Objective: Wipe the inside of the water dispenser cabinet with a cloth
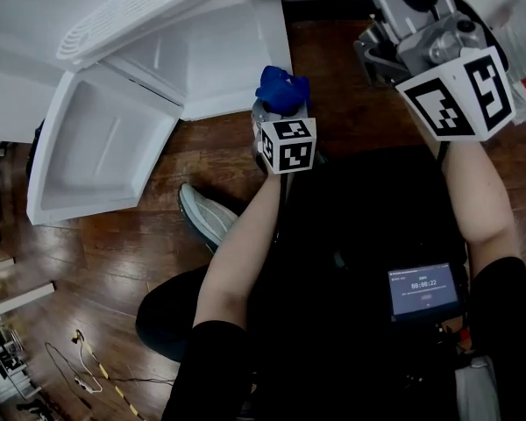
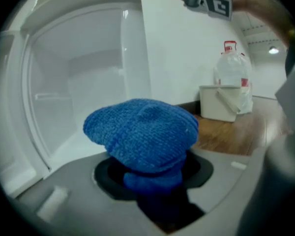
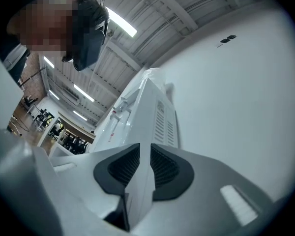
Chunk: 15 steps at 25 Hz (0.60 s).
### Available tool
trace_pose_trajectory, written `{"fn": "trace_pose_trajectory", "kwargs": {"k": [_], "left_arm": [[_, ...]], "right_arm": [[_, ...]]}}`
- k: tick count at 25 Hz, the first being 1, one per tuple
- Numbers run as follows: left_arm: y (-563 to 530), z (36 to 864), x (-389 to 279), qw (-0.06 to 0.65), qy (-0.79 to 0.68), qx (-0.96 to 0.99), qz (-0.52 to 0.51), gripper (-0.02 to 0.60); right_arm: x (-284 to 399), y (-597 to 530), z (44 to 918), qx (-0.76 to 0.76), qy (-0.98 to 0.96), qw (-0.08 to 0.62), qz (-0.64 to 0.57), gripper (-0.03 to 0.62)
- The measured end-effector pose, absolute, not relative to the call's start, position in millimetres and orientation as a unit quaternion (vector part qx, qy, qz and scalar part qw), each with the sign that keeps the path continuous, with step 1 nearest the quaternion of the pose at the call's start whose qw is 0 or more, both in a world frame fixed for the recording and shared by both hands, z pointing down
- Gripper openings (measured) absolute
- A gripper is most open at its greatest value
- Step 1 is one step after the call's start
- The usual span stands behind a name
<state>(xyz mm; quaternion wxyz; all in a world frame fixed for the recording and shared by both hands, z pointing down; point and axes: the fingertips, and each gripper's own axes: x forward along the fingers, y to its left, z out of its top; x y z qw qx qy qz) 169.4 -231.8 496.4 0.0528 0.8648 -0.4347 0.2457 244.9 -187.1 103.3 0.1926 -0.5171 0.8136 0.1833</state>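
Observation:
The white water dispenser cabinet (image 1: pixel 206 55) stands at the upper left of the head view, with its door (image 1: pixel 101 147) swung wide open. My left gripper (image 1: pixel 280 105) is in the middle, in front of the opening, shut on a bunched blue cloth (image 1: pixel 282 88). In the left gripper view the cloth (image 2: pixel 142 132) bulges out over the jaws of the left gripper (image 2: pixel 150 173), and the white cabinet interior (image 2: pixel 78 92) lies behind it. My right gripper (image 1: pixel 408 11) is raised at the upper right, away from the cabinet. Its jaws (image 3: pixel 145 163) show a narrow gap with nothing between them, and it points up along the dispenser (image 3: pixel 150 112).
A white bin (image 2: pixel 219 104) with a bag, and a clear jug (image 2: pixel 232 75) behind it, stand on the wooden floor by the wall to the right of the cabinet. A grey shoe (image 1: pixel 206 217) is below the door. A small screen (image 1: pixel 423 289) hangs at the person's front. Cables (image 1: pixel 88 371) lie lower left.

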Motion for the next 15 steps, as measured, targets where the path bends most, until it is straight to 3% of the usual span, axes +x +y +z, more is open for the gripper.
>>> {"fn": "trace_pose_trajectory", "kwargs": {"k": [10,15], "left_arm": [[-237.1,265.9,167.4,-0.013,-0.441,0.897,0.04,0.213],[-242.7,234.7,154.2,-0.036,-0.452,0.891,-0.006,0.213]], "right_arm": [[253.6,-177.0,89.1,-0.526,0.796,0.217,0.205,0.043],[252.7,-181.3,96.4,-0.534,0.798,0.2,0.198,0.041]]}}
